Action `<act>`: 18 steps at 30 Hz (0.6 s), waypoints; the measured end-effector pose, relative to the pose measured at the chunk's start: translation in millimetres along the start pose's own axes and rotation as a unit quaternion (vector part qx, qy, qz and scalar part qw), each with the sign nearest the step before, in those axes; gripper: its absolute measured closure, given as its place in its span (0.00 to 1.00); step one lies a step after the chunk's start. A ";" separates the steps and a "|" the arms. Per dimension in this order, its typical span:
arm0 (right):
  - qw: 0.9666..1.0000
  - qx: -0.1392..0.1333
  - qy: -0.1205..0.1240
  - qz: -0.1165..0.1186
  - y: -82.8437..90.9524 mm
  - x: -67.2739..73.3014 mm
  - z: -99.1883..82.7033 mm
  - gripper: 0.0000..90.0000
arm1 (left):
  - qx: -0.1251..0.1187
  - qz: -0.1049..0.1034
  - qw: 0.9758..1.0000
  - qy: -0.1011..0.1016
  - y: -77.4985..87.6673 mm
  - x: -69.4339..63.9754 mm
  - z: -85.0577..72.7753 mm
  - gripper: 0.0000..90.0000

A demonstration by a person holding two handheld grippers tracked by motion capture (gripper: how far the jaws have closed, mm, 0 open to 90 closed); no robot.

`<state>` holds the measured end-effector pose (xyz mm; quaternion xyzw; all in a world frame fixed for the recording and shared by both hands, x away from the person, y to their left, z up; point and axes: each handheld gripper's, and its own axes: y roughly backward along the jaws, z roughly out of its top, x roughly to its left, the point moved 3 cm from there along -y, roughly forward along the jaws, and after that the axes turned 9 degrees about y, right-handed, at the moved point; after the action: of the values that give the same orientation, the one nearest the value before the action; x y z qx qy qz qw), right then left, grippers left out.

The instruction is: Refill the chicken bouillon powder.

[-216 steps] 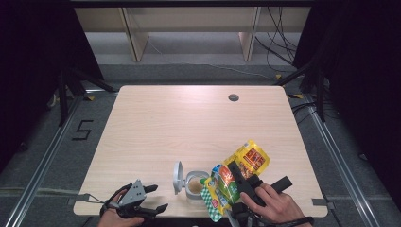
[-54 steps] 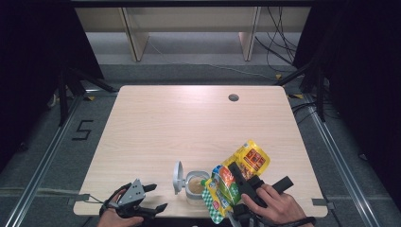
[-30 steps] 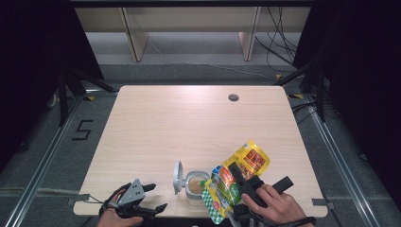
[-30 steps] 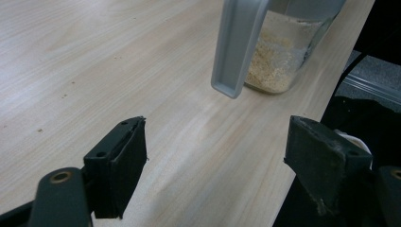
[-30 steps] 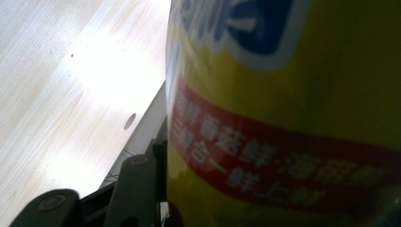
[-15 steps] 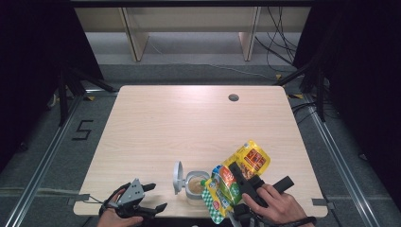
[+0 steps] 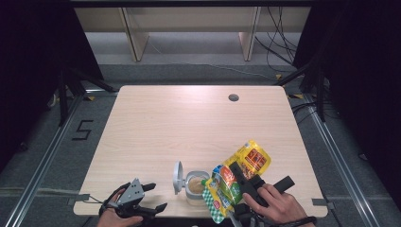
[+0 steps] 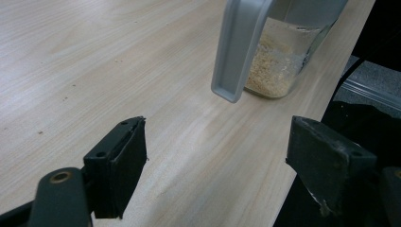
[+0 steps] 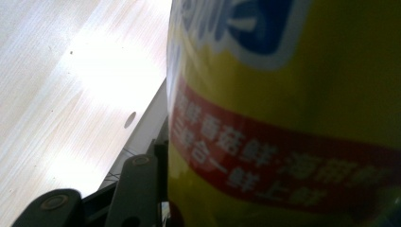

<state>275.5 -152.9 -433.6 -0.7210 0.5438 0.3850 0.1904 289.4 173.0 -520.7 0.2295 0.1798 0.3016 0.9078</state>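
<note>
In the high view, the right gripper (image 7: 241,182) clasps a yellow and green pouch (image 7: 236,175) tilted over a clear jar (image 7: 195,187) near the table (image 7: 189,123) front edge, the jar's grey lid (image 7: 178,171) standing open at its left. The left gripper (image 7: 142,201) sits near the front edge, left of the jar.

In the left gripper view, its 2 jaws gape with bare table between; the jar, holding pale granules (image 8: 269,71), stands ahead.

In the right gripper view, the pouch (image 9: 293,118) presses against 1 visible jaw.
</note>
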 end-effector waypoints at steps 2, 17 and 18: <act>1.000 -0.002 -0.001 0.004 -0.1 -0.2 -0.2 0.65 | 0.014 0.008 1.000 -0.018 2.2 3.5 0.7 0.23; 1.000 -0.002 0.000 0.000 -0.8 0.5 1.1 0.65 | 0.003 0.002 1.000 0.024 -0.1 -1.4 -1.1 0.23; 1.000 -0.001 0.000 -0.001 -0.7 0.5 0.8 0.65 | 0.005 0.004 1.000 0.015 0.4 -0.2 -1.3 0.23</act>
<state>275.9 -152.4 -434.6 -0.7219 0.5424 0.3855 0.1898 288.4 173.5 -521.5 0.2307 0.1936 0.3079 0.9025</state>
